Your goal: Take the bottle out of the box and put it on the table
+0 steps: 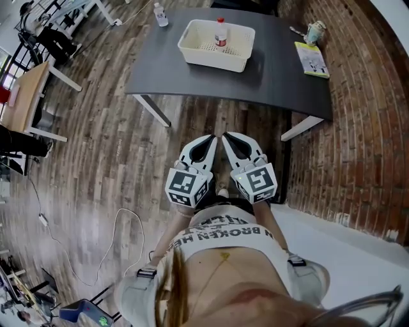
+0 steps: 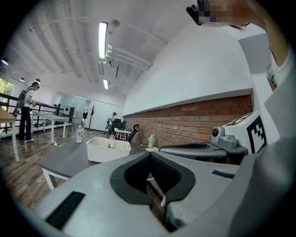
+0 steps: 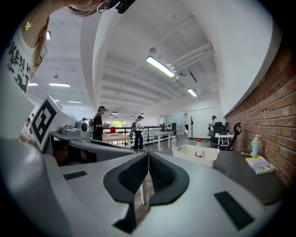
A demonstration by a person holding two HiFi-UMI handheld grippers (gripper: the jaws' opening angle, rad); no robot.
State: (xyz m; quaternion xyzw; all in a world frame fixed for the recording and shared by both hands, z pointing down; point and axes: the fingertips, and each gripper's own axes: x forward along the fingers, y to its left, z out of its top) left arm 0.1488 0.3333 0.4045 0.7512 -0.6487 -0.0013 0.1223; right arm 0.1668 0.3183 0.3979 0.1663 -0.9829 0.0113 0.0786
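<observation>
A white plastic box (image 1: 216, 45) stands on the dark table (image 1: 268, 76), and a small bottle with a red cap (image 1: 220, 32) stands upright inside it. Both show far ahead in the left gripper view as the box (image 2: 108, 149) and bottle (image 2: 111, 140), and in the right gripper view as the box (image 3: 195, 154) and bottle (image 3: 199, 151). My left gripper (image 1: 212, 136) and right gripper (image 1: 225, 135) are held side by side close to my body, well short of the table. Both are shut with nothing in them, as seen on the left gripper (image 2: 149, 155) and right gripper (image 3: 148, 153).
A clear bottle (image 1: 160, 14) stands at the table's far left corner. A yellow booklet (image 1: 312, 59) and a small jar (image 1: 315, 30) lie at its right end. A brick wall (image 1: 364, 128) runs along the right. Wooden desks (image 1: 25, 96) and people stand off to the left.
</observation>
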